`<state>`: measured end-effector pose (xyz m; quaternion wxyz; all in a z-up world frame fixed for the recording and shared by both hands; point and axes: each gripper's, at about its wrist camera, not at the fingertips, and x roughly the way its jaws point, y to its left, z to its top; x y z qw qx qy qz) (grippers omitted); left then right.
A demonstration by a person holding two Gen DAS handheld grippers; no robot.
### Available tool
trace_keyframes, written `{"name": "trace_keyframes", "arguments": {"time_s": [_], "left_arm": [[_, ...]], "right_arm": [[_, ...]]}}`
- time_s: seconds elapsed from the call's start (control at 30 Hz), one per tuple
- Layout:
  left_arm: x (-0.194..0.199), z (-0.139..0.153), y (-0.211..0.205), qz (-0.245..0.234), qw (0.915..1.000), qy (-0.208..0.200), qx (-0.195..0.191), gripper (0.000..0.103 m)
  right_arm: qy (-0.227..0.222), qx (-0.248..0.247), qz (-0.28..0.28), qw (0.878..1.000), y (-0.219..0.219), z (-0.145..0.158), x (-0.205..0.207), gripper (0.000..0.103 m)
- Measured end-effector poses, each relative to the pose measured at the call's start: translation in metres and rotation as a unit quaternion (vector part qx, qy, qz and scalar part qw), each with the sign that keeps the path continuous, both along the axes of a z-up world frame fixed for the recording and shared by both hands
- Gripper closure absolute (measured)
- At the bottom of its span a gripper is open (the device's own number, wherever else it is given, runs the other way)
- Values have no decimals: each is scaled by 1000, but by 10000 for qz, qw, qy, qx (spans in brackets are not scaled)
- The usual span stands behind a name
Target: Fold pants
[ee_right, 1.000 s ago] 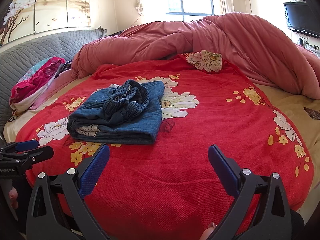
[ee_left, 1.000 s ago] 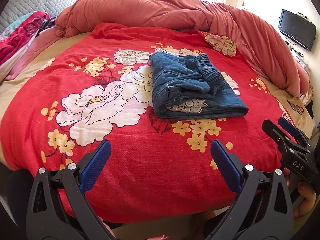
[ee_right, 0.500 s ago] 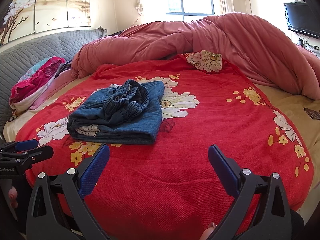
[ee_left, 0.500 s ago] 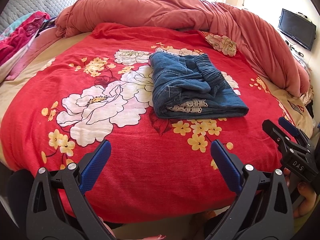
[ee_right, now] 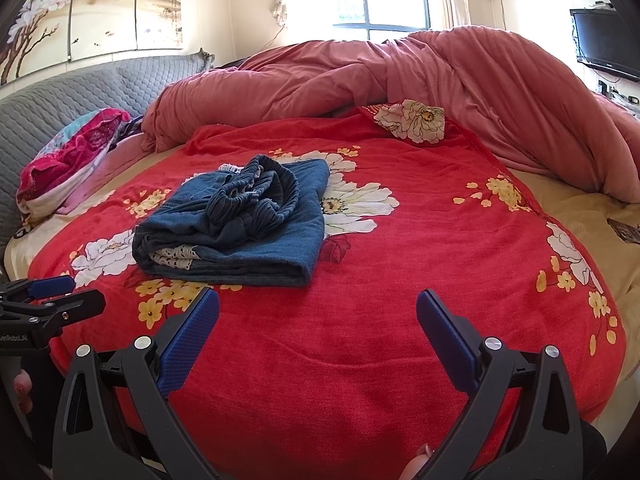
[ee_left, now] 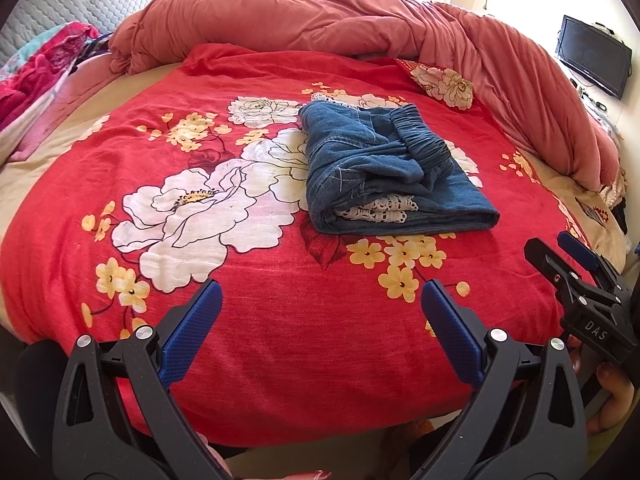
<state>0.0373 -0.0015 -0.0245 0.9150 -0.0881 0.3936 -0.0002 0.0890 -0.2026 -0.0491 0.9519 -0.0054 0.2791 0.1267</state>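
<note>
The blue denim pants (ee_left: 384,172) lie folded in a compact bundle on the red floral blanket (ee_left: 224,288), with white lace trim showing at the near fold and the elastic waistband on top. They also show in the right wrist view (ee_right: 240,224). My left gripper (ee_left: 320,332) is open and empty, held over the near edge of the bed, well short of the pants. My right gripper (ee_right: 318,336) is open and empty, also near the bed's front edge, to the right of the pants. Each gripper shows in the other's view, the right one (ee_left: 576,276) and the left one (ee_right: 48,300).
A bunched pink-red duvet (ee_right: 400,80) lies across the back and right of the bed. A floral pillow (ee_right: 416,120) sits behind the pants. Colourful bedding (ee_right: 68,156) is piled at the left by the grey quilted headboard (ee_right: 72,96). A TV (ee_left: 592,60) hangs at the right.
</note>
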Motion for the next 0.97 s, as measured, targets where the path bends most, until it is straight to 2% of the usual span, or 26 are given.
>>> {"name": "trace_keyframes", "arguments": {"time_s": [0.3, 0.47, 0.63, 0.73, 0.8, 0.83, 0.87, 0.97], "left_arm": [[5, -5, 9, -115, 9999, -2, -30, 9], [10, -7, 18, -26, 9998, 64, 174, 9], [21, -3, 50, 91, 9999, 55, -100, 9], [42, 4, 85, 370, 9992, 62, -133, 9], [67, 5, 110, 632, 9975, 247, 222, 9], [85, 4, 127, 806, 9946, 384, 533, 9], [98, 3, 139, 889, 9925, 478, 684, 9], [145, -5, 186, 1205, 9856, 811, 869, 9]], "right_arm": [[91, -99, -32, 9999, 2, -4, 6, 5], [187, -91, -86, 9997, -1, -6, 12, 5], [260, -155, -321, 9990, -14, -1, 26, 5], [290, -233, -762, 9964, -41, 7, 47, 5], [335, -376, -1456, 9881, -74, 12, 70, 5], [391, -366, -1693, 9841, -87, 12, 78, 5], [504, -286, -2030, 9775, -115, 14, 97, 5], [882, -375, -2692, 9583, -172, 8, 141, 5]]}}
